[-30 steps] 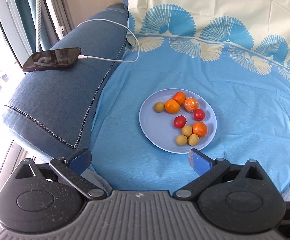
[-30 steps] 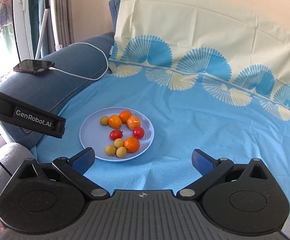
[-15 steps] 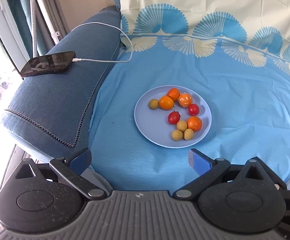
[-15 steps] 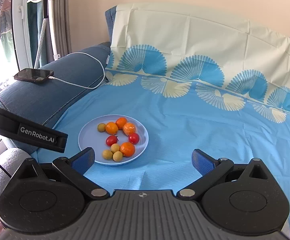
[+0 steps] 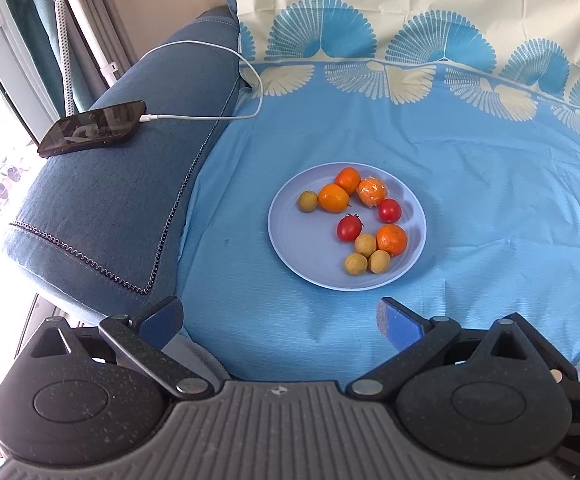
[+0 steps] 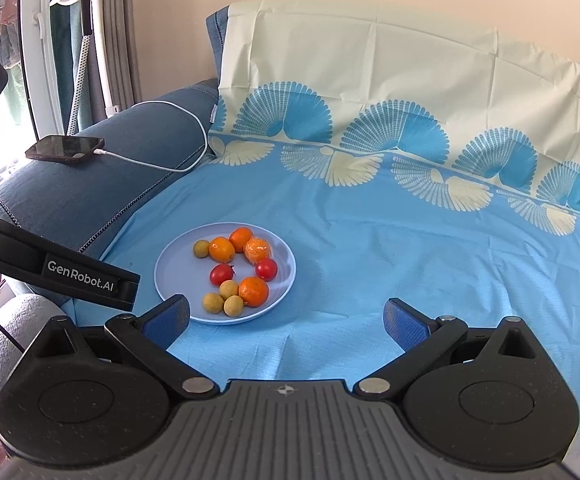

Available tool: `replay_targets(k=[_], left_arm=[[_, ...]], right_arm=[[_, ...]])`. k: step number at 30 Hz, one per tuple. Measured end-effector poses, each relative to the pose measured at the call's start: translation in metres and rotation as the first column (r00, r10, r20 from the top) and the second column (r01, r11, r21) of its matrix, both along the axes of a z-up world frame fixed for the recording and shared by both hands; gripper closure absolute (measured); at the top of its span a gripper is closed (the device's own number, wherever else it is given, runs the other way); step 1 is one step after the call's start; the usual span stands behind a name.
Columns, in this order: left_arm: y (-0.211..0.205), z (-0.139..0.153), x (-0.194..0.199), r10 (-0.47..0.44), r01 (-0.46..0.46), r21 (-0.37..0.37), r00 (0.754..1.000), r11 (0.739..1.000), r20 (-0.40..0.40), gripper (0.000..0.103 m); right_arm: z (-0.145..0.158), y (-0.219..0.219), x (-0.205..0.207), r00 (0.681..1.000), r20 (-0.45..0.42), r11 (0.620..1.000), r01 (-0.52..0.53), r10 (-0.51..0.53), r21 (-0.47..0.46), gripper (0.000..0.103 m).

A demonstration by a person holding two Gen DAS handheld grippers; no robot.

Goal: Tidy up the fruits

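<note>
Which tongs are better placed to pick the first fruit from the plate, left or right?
Probably the left tongs: the plate lies almost straight ahead between their open fingers. For the right tongs, also open, the plate sits off to the left, near one finger.

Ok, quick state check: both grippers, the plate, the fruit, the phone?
Left gripper: open, empty, short of the plate.
Right gripper: open, empty.
Plate: flat on the blue cloth, holding all the fruit.
Fruit: mixed, unsorted.
Phone: on the armrest, cable plugged in.
</note>
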State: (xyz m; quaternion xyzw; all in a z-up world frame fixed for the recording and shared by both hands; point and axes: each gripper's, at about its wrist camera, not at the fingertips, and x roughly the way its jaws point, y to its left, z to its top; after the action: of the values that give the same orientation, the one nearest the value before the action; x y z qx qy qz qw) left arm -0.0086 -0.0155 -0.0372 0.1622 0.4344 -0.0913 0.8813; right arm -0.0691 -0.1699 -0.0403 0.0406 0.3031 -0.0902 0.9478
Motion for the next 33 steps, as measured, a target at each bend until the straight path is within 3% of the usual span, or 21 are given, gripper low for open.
replay_targets(k=[33], left_arm=[[0.001,0.0003,-0.0001,0.004,-0.005,0.013,1.0,1.0,0.008,0.0]], right_arm=[[0.0007,0.0006,0.0011,1.0,0.004,1.0,-0.008,0.008,-0.008,0.001]])
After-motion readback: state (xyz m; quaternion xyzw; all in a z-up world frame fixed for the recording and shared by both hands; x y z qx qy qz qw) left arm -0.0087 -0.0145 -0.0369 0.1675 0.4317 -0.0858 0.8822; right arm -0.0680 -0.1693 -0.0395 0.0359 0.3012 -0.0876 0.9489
